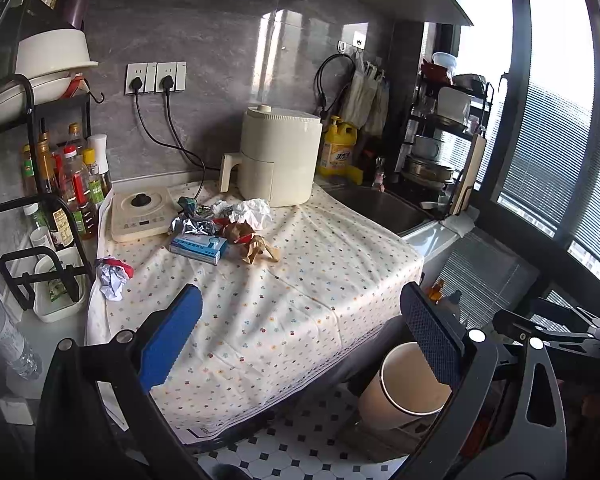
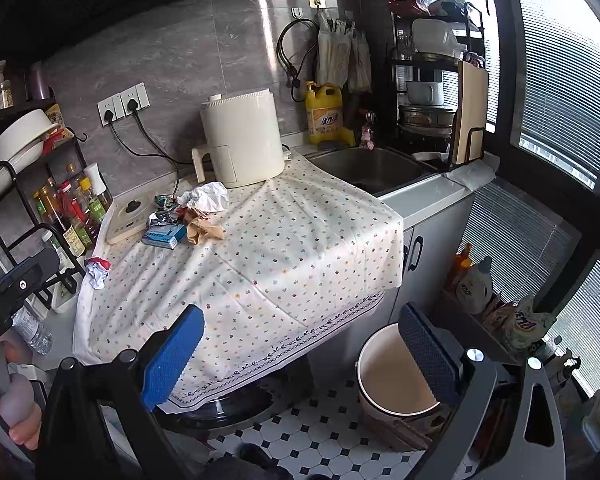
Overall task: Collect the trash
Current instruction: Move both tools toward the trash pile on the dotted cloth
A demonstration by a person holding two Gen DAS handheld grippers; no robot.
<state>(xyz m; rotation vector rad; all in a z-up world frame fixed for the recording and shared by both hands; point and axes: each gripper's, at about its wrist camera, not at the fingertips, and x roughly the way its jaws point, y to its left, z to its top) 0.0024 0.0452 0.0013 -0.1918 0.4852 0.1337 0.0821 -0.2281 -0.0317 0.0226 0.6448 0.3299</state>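
Kitchen counter with scattered trash, seen past two empty grippers held wide apart.

The left gripper [image 1: 300, 336] and right gripper [image 2: 300, 354] each show blue pads spread, nothing between them, above the near edge of a cream tablecloth [image 1: 300, 280] printed with small coloured dots. The trash lies at the far left of the cloth: a white crumpled tissue [image 1: 254, 212], silver foil wrappers [image 1: 192, 226], brown crumpled paper [image 1: 256, 246] and a blue-and-white carton [image 1: 198, 246] whose printing is too small to read; a red-and-white wad [image 1: 114, 274] sits apart at the cloth's left edge. A beige bin [image 1: 404, 388] stands on the black-and-white tiled floor [image 1: 300, 456] below the counter. Behind stand a cream air fryer [image 1: 278, 156], an induction hob [image 1: 140, 214], and a yellow detergent bottle [image 1: 337, 148] with illegible Chinese characters beside the steel sink [image 1: 380, 204]. Grey tile wall; blinds at the window.
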